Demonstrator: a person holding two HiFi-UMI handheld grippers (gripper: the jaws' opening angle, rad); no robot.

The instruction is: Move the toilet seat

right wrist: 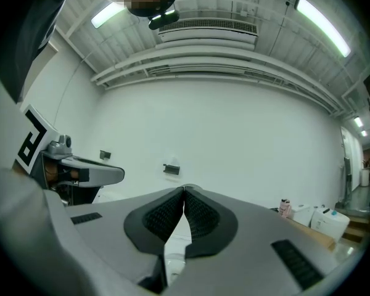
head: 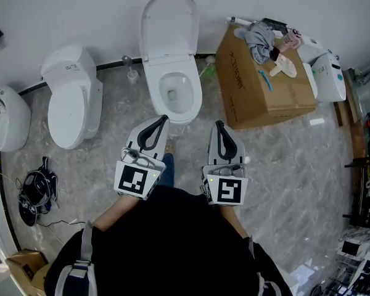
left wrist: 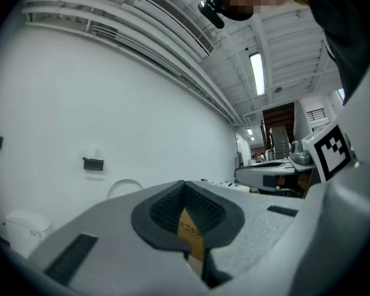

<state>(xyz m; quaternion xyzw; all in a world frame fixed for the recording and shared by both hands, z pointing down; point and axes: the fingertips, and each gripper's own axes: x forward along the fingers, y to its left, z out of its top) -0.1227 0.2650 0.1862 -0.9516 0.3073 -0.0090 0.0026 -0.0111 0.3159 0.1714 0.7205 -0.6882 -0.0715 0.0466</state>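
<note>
The middle toilet (head: 172,94) stands against the back wall with its lid (head: 170,23) raised upright; a white seat ring lies around the bowl opening. Both grippers hover side by side in front of the bowl, pointing at it without touching. My left gripper (head: 162,121) is shut and empty, its tip just short of the bowl's front rim. My right gripper (head: 219,126) is shut and empty too, a little right of the bowl. In the left gripper view the jaws (left wrist: 185,187) meet, with brown cardboard showing below them. The right gripper view shows closed jaws (right wrist: 184,193) over white porcelain.
A second toilet (head: 71,97) with its lid down stands to the left, and a third (head: 6,119) at the far left. A large cardboard box (head: 262,82) with cloths on top sits right of the bowl. White containers (head: 327,73) and a black cable bundle (head: 34,190) lie at the sides.
</note>
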